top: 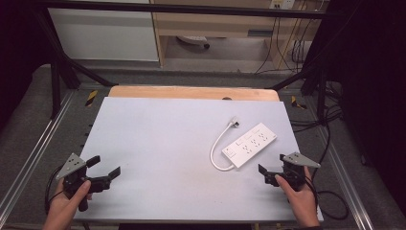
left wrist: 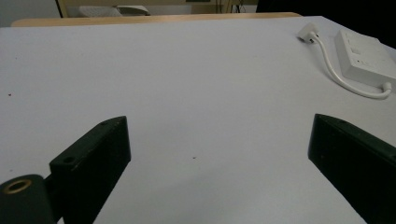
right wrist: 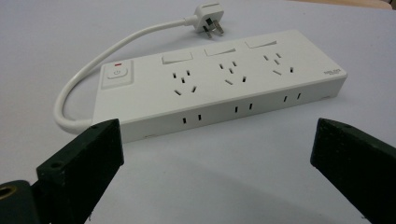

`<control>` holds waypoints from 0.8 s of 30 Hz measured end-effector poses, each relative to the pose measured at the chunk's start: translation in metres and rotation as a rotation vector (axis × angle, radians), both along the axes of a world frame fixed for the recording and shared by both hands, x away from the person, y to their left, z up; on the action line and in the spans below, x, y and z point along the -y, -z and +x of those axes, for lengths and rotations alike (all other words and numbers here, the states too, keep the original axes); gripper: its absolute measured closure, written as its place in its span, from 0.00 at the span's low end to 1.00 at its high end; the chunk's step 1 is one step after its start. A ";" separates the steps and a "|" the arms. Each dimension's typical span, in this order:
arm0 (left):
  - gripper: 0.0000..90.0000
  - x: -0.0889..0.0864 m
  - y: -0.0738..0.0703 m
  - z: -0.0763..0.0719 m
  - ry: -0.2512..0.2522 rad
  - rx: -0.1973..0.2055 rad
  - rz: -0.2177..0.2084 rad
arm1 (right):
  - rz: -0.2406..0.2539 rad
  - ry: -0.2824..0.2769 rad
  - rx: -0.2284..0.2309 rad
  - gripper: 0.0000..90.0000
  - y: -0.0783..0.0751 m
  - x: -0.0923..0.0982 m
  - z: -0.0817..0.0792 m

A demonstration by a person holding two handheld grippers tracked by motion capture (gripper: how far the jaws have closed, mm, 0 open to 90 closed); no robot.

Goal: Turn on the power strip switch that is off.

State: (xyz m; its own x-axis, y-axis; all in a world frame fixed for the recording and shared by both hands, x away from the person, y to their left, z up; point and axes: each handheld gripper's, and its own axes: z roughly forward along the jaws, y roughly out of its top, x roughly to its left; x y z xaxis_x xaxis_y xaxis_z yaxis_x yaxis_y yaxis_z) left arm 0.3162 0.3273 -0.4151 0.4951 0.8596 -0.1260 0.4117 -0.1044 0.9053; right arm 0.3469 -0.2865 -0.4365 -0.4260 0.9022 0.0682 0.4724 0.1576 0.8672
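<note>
Both the left gripper [top: 106,166] and the right gripper [top: 271,163] are spread wide and hold nothing, near one white power strip [top: 249,144].

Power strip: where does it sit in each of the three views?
High view: power strip right of centre on the table, ahead of the right gripper.
Left gripper view: at the upper right edge.
Right gripper view: across the middle, beyond the open jaws.
Shared landmark: its looped white cord and plug.
</note>
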 end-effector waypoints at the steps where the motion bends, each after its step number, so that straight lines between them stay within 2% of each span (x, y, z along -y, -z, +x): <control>1: 0.07 0.000 0.000 0.000 0.002 0.000 0.002 | -0.002 -0.001 0.001 0.03 -0.001 -0.001 -0.001; 7: 0.07 0.000 0.000 -0.001 0.009 -0.003 0.006 | 0.018 -0.025 -0.035 0.04 -0.009 -0.004 -0.004; 15: 0.07 0.000 0.001 0.000 0.012 -0.007 0.008 | 0.039 -0.018 -0.028 0.04 -0.012 -0.002 -0.004; 24: 0.06 -0.001 0.002 0.000 0.006 -0.012 0.017 | 0.096 -0.020 -0.015 0.03 -0.017 -0.004 -0.006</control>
State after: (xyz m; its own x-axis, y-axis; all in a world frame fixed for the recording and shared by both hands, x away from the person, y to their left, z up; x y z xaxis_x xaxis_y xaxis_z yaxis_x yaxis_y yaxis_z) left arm 0.3160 0.3288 -0.4172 0.4990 0.8586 -0.1172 0.4216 -0.1224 0.8985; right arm 0.3409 -0.2823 -0.4198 -0.4418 0.8827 0.1603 0.4835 0.0837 0.8713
